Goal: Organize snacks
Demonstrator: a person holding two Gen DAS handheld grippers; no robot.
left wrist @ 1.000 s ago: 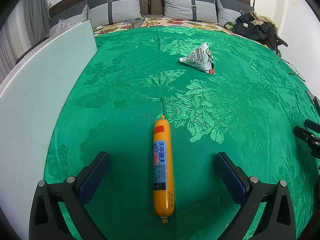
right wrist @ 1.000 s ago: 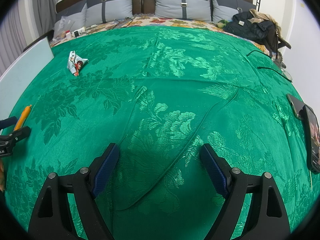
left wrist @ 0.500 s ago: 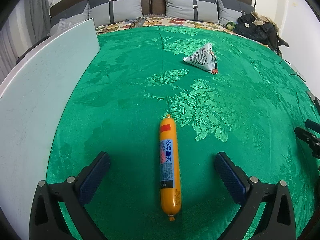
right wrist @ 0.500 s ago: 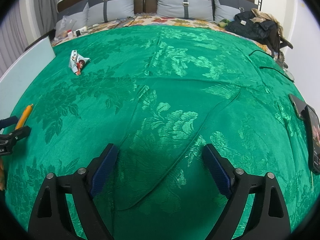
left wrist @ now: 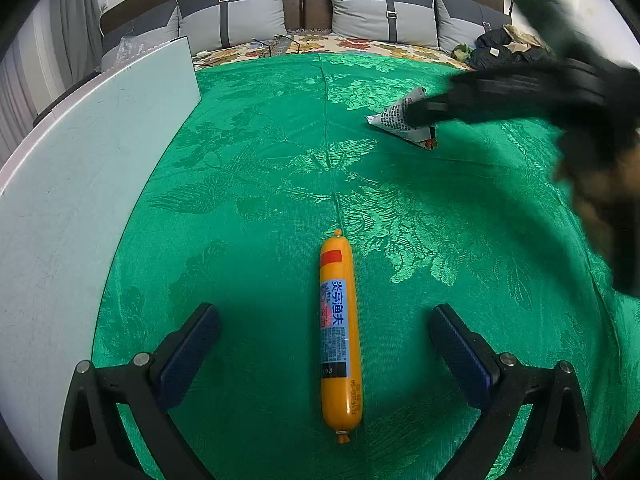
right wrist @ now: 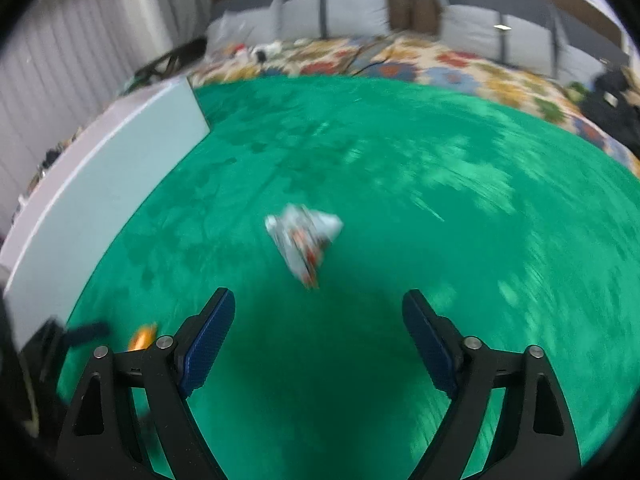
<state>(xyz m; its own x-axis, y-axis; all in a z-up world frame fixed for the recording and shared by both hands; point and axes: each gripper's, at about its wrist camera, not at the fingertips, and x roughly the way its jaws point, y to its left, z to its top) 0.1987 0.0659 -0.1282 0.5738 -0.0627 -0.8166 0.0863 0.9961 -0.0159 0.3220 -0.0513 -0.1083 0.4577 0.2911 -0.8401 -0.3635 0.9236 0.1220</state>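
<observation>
An orange sausage stick (left wrist: 339,332) lies on the green bedspread (left wrist: 260,184), pointing away from me. My left gripper (left wrist: 324,344) is open, its jaws on either side of the sausage's near half, not touching it. A white triangular snack packet (left wrist: 396,120) lies farther back to the right. My right gripper (right wrist: 318,328) is open and empty, with the packet (right wrist: 302,240) just ahead of its fingers; this view is blurred. The right gripper also shows as a dark blurred shape in the left wrist view (left wrist: 424,110), partly covering the packet. The sausage tip shows at the lower left of the right wrist view (right wrist: 142,338).
A pale flat board (left wrist: 80,168) lies along the left side of the bed; it also shows in the right wrist view (right wrist: 104,184). Grey pillows (left wrist: 384,12) and a floral sheet (left wrist: 360,46) are at the head. Dark clothes (left wrist: 504,46) sit at the back right.
My right gripper has swung quickly left across the bed and now faces the snack packet, reaching into the left wrist view. My left gripper has shifted slightly; the sausage still lies between its jaws.
</observation>
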